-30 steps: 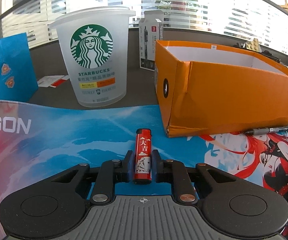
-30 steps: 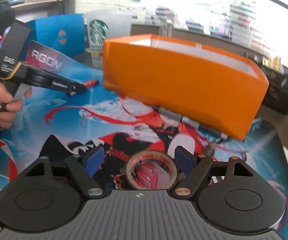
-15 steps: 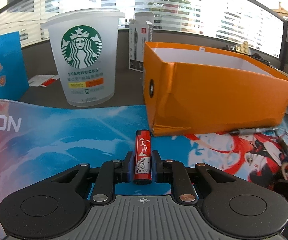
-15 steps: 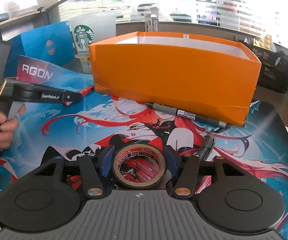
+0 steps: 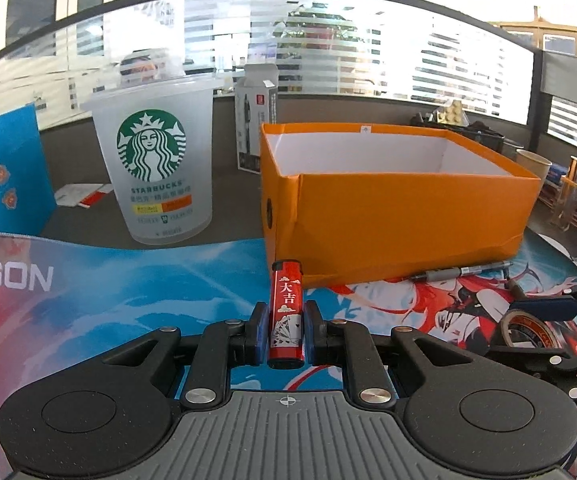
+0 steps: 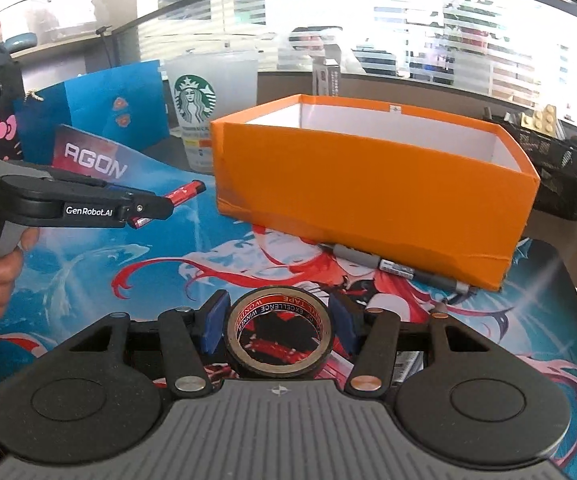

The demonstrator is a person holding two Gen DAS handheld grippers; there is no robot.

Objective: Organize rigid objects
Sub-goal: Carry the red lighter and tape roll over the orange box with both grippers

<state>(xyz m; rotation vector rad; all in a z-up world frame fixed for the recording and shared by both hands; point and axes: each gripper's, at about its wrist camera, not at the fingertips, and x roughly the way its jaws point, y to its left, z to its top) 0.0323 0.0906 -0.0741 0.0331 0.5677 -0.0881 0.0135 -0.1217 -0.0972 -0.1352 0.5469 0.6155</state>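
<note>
My left gripper is shut on a red lighter and holds it above the printed mat, just left of the orange box. The lighter also shows in the right wrist view in the left gripper. My right gripper is shut on a roll of dark tape, lifted above the mat in front of the orange box. The tape also shows in the left wrist view. The box is open at the top with a white inside.
A Starbucks cup stands behind the mat, left of the box. A grey pen lies along the box's front wall. A blue paper bag stands at the far left. A black mesh holder is right of the box.
Both grippers have risen with their objects. The right gripper closed on the tape and lifted it. The box now sits lower in both views, showing its inside.
</note>
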